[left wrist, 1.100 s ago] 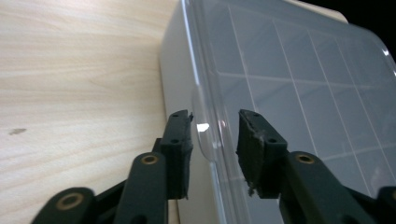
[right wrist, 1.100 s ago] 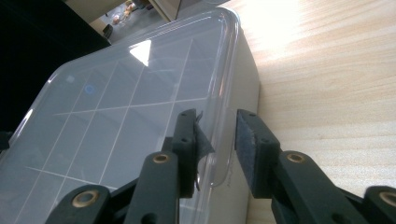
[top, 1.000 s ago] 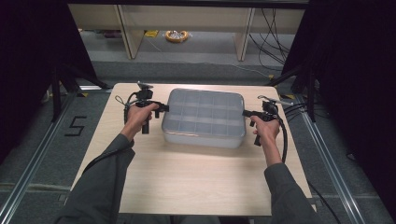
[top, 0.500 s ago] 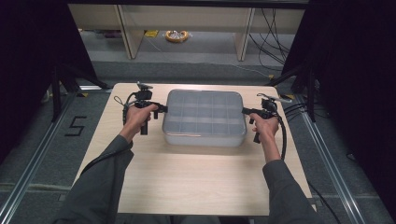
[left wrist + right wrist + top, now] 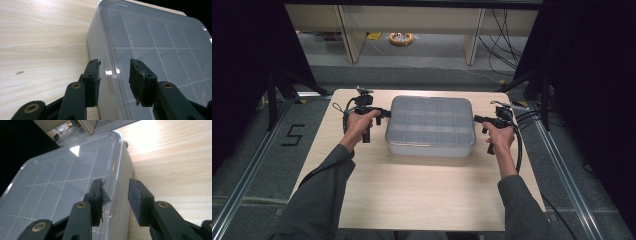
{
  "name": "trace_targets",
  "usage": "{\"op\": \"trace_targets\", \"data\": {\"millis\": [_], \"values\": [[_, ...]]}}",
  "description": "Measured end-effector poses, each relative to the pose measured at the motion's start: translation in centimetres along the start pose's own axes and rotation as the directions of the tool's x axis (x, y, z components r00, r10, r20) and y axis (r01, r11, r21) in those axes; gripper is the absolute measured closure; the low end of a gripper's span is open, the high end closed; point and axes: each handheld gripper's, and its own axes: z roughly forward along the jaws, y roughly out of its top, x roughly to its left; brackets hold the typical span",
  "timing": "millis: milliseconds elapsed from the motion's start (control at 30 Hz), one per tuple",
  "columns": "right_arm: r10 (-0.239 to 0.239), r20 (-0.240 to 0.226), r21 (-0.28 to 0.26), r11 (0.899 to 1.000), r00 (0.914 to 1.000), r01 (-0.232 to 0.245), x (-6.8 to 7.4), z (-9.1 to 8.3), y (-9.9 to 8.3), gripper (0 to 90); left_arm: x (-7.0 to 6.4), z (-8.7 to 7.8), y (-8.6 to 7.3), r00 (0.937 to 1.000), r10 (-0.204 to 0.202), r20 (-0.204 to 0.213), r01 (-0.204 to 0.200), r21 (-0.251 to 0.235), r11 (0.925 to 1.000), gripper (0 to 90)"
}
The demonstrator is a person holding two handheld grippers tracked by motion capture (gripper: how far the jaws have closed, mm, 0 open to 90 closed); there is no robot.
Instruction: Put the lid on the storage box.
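Hardly moved since a second ago: both hands parked at the box (image 5: 430, 126), mid-surface (image 5: 422, 190), lid on. Left hand-held gripper (image 5: 115, 72) open, straddling the lid's side tab; right hand-held gripper (image 5: 115, 195) likewise agape over the opposite lip (neither pinching yet). Best to close both together, squarely on the rim, then lift level and evenly to avoid skewing or popping one side first.

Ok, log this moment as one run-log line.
left gripper: open, jaws straddling lid tab | right gripper: open, straddling lid edge | compartment box: lidded, on table | no lift visible
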Motion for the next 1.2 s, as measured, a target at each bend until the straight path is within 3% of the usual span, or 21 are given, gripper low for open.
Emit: {"op": "trace_targets", "data": {"millis": [33,67,167,233,300,333,367,400,433,667,733,767,800,900,933,967,1000,1033,1067,1100,1200], "values": [[-0.011,0.0,-0.012,1.0,0.9999,0.011,-0.1,-0.3,0.0,62.3,0.1,-0.4,0.0,1.0,-0.006,0.001,0.006,-0.001,1.0,55.6],[0.043,-0.002,0.002,0.999,0.9991,-0.043,0.3,-0.6,0.0,62.3,0.2,-0.6,-0.1,1.0,-0.007,0.005,0.007,-0.006,1.0,55.3],[0.058,-0.015,0.011,0.998,0.9982,-0.058,0.4,-1.7,0.1,61.2,0.2,-1.4,-0.4,0.9998,0.007,0.016,-0.007,-0.002,1.0,53.5],[0.032,-0.011,-0.001,1.0,0.9994,-0.032,0.2,-1.8,0.0,60.8,0.2,-1.8,-0.6,0.9994,0.027,0.019,-0.027,-0.001,0.9996,53.3],[-0.035,-0.024,-0.007,0.999,0.9991,0.035,0.0,-2.4,-0.1,59.4,0.1,-2.7,-1.2,0.9982,0.049,0.034,-0.05,0.005,0.9988,52.3],[0.042,-0.032,0.022,0.999,0.9986,-0.041,0.7,-3.0,-0.3,58.2,0.0,-3.0,-1.4,0.9979,0.051,0.041,-0.051,0.006,0.9987,51.2],[-0.026,-0.03,-0.002,1.0,0.9992,0.026,0.4,-3.0,-0.4,57.1,0.0,-3.4,-1.6,0.9971,0.06,0.047,-0.061,0.01,0.9981,50.0],[0.046,-0.043,0.033,0.998,0.998,-0.045,1.0,-3.5,-0.6,55.6,0.0,-3.4,-1.6,0.9971,0.06,0.047,-0.061,0.01,0.9981,48.9],[-0.033,-0.059,0.003,0.999,0.9977,0.033,0.6,-3.7,-0.8,53.2,-0.1,-4.1,-2.1,0.9958,0.069,0.059,-0.07,0.006,0.9976,47.2],[-0.069,-0.099,0.006,0.998,0.9927,0.07,1.6,-5.5,-2.3,42.4,-0.4,-6.0,-4.4,0.9904,0.112,0.081,-0.113,0.011,0.9935,38.8],[-0.127,-0.108,0.0,0.992,0.986,0.128,1.9,-6.5,-3.2,39.1,-0.5,-6.6,-5.6,0.9871,0.125,0.1,-0.127,0.014,0.9918,35.9],[-0.127,-0.108,0.0,0.992,0.986,0.128,1.9,-6.5,-3.2,39.1,-0.5,-6.6,-5.6,0.9871,0.125,0.1,-0.127,0.014,0.9918,35.0],[-0.189,-0.11,-0.005,0.982,0.9758,0.189,2.1,-7.1,-3.8,37.4,-0.6,-6.8,-6.2,0.9851,0.137,0.104,-0.139,0.014,0.9902,33.9],[-0.237,-0.101,0.011,0.971,0.9662,0.24,2.6,-7.9,-4.8,35.8,-1.0,-7.4,-7.7,0.9809,0.164,0.105,-0.165,-0.003,0.9863,32.2],[-0.237,-0.101,0.011,0.971,0.9662,0.24,2.6,-7.9,-4.8,35.8,-1.0,-7.4,-7.7,0.9809,0.164,0.105,-0.165,-0.003,0.9863,31.4],[-0.262,-0.097,0.003,0.965,0.9601,0.264,2.9,-8.3,-5.4,35.3,-1.1,-7.5,-8.0,0.9799,0.168,0.107,-0.169,-0.005,0.9857,31.3],[-0.262,-0.106,0.006,0.965,0.9593,0.264,3.1,-8.4,-5.6,34.8,-1.4,-7.7,-8.5,0.9745,0.193,0.114,-0.194,0.001,0.9809,31.2],[-0.226,-0.104,0.03,0.973,0.9685,0.231,3.5,-8.7,-6.0,34.0,-1.5,-7.8,-8.7,0.9741,0.196,0.113,-0.197,-0.002,0.9804,30.8],[-0.226,-0.104,0.03,0.973,0.9685,0.231,3.5,-8.7,-6.0,34.0,-1.5,-7.8,-8.7,0.9741,0.196,0.113,-0.197,-0.002,0.9804,30.4],[-0.257,-0.117,0.022,0.965,0.9594,0.261,3.5,-8.9,-6.4,33.8,-1.7,-8.0,-9.0,0.9708,0.214,0.109,-0.215,-0.001,0.9766,30.3],[-0.279,-0.115,0.026,0.959,0.9533,0.284,3.8,-9.2,-6.9,33.2,-1.8,-8.3,-9.6,0.9684,0.219,0.119,-0.22,-0.005,0.9754,29.6]]}}
